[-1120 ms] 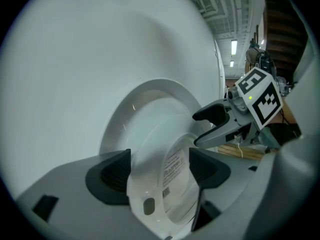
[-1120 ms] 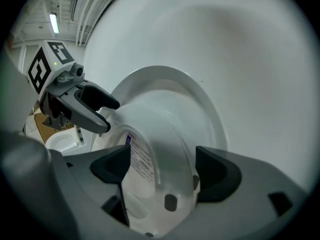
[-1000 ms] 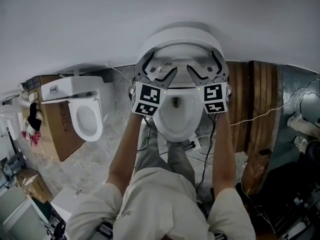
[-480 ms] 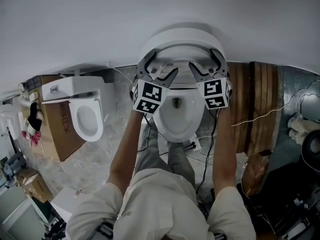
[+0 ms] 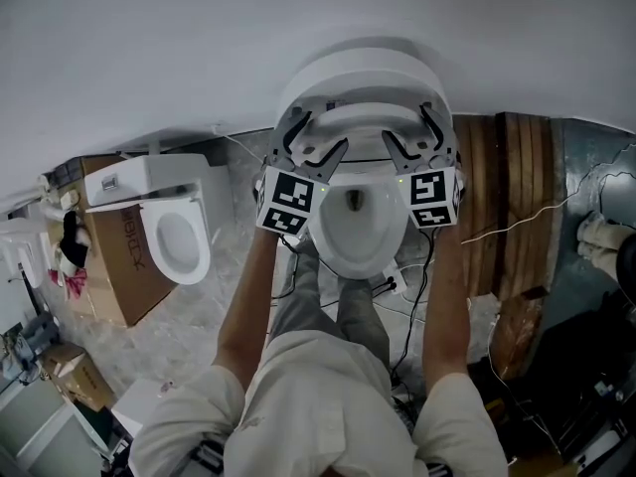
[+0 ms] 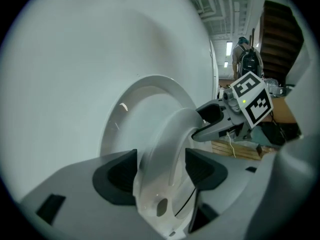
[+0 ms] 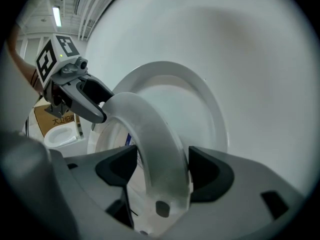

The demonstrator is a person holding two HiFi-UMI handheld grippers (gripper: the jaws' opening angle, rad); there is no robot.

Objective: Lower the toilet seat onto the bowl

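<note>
The white toilet seat (image 5: 363, 117) stands raised against the lid (image 5: 363, 73), above the open bowl (image 5: 353, 237). My left gripper (image 5: 316, 135) takes the seat's left side and my right gripper (image 5: 407, 132) its right side. In the left gripper view the seat ring (image 6: 165, 134) fills the gap of the left gripper (image 6: 161, 171), both pads against it. The right gripper view shows the same: the ring (image 7: 145, 119) sits in the right gripper (image 7: 162, 171) with both pads touching. Both pairs of jaws have just been closing on the ring.
A second toilet (image 5: 174, 237) sits on a cardboard box (image 5: 114, 271) at the left. Wooden boards (image 5: 517, 197) lean at the right. Cables (image 5: 402, 286) lie on the floor by the bowl's foot. A person (image 6: 246, 59) stands far off in the left gripper view.
Both grippers' jaws have narrowed around the raised seat ring. The hands have hardly shifted, and the seat still stands upright against the lid.
</note>
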